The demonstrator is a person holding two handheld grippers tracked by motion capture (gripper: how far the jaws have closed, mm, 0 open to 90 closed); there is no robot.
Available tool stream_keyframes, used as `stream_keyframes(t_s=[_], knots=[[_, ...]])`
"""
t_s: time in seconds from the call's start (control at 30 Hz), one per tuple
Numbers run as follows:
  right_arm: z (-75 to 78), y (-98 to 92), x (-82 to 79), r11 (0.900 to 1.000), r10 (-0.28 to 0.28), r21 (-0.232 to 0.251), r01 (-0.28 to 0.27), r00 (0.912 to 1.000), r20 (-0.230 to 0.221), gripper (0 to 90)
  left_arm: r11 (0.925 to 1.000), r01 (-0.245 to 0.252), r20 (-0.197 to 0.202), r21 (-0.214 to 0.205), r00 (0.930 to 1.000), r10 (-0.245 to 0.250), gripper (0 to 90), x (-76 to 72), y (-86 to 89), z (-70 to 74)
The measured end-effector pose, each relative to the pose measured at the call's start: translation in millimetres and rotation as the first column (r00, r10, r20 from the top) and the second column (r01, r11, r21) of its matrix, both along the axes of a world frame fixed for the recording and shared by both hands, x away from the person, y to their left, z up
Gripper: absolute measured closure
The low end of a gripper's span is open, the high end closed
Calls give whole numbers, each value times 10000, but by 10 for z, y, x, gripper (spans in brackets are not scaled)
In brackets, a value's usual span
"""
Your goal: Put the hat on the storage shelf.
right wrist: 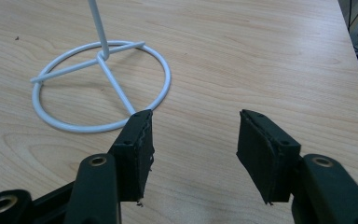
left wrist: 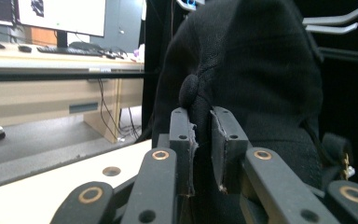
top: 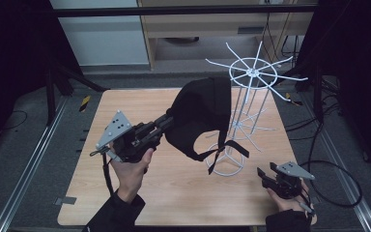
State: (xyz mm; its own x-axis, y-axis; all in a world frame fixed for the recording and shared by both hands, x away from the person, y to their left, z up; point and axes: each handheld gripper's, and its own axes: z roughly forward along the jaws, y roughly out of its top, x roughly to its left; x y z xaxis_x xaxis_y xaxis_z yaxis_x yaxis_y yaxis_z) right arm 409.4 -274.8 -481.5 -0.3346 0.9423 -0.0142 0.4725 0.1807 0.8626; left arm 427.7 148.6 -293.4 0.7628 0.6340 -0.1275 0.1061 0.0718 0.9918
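Holding the left gripper [top: 166, 121] out level toward the table's middle, the person's left hand [top: 128, 166] wraps the tool body from below, forearm entering from the bottom edge, grey three-cornered plate on top tilted toward the left. Its jaws point at the black cap [top: 200, 113], which hangs on the white wire rack [top: 251, 77] at about jaw height, above the wooden table [top: 140, 193]. In the left gripper view the cap [left wrist: 242, 70] stands directly ahead; the two pads [left wrist: 227, 140] stand a narrow gap apart, with the cap's fabric and top button just past the tips. Fabric sits at or between the tips, but the pads do not appear to press on it; whether any touches cannot be told.

Right hand [top: 287, 200] rests low at the near right corner of the table, its right gripper [top: 265, 175] pointing toward the rack's ring base [top: 227, 166]. In the right gripper view the jaws stand wide apart over bare wood with nothing between them; the ring base [right wrist: 100, 88] lies just beyond the left pad [right wrist: 137, 149].

Cap strap [top: 232, 147] dangles down beside the rack's stem.
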Motion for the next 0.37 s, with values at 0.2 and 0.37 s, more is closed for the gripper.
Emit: stream_keyframes(t_s=[0.2, 0.37], knots=[[1, 1, -5, 10000, -34, 72, 34, 10000, -51, 451, 9994, 196, 103, 296, 9997, -199, 642, -26, -10, -60], [2, -3, -3, 10000, -26, 42, 26, 10000, 9, 444, 9979, -57, 111, 647, 9999, 50, 460, -117, 154, -153]])
